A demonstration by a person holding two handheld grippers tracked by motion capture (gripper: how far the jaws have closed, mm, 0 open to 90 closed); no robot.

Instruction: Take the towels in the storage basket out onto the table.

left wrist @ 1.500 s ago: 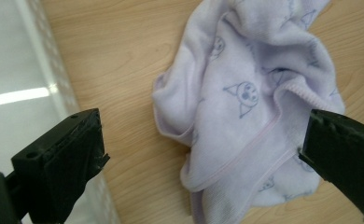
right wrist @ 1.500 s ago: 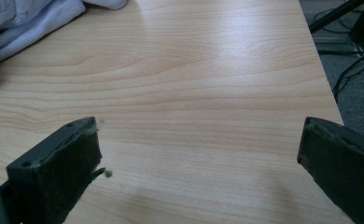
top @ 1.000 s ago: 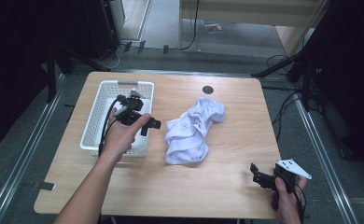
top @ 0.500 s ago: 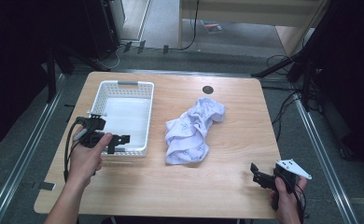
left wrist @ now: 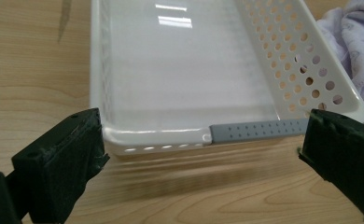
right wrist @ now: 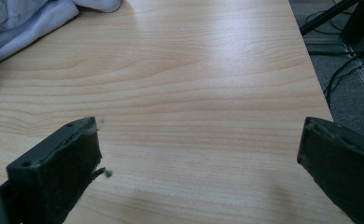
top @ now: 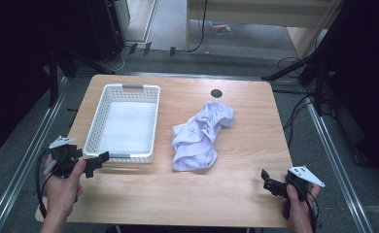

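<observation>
A white perforated basket (top: 124,121) stands empty on the left half of the wooden table (top: 236,194). Its near rim with a grey handle strip (left wrist: 259,129) sits just beyond my left gripper (left wrist: 201,163), whose jaws are wide open with nothing between them. In the high view the left gripper (top: 96,161) hovers at the basket's front left corner. A crumpled white cloth (top: 202,136) with a faint print lies mid-table, to the right of the basket. My right gripper (top: 267,182) rests open near the front right edge, over bare wood (right wrist: 199,154), with the cloth (right wrist: 26,23) far ahead at its left.
A small black round hole (top: 216,92) sits near the table's far edge. Metal rails (top: 333,160) run along both sides of the table, and cables lie on the floor (top: 294,104) at the right. Bare wood spans the front of the table between the grippers.
My left gripper has drawn back from above the basket toward the front left corner of the table, empty. The right gripper and the cloth have stayed put.
</observation>
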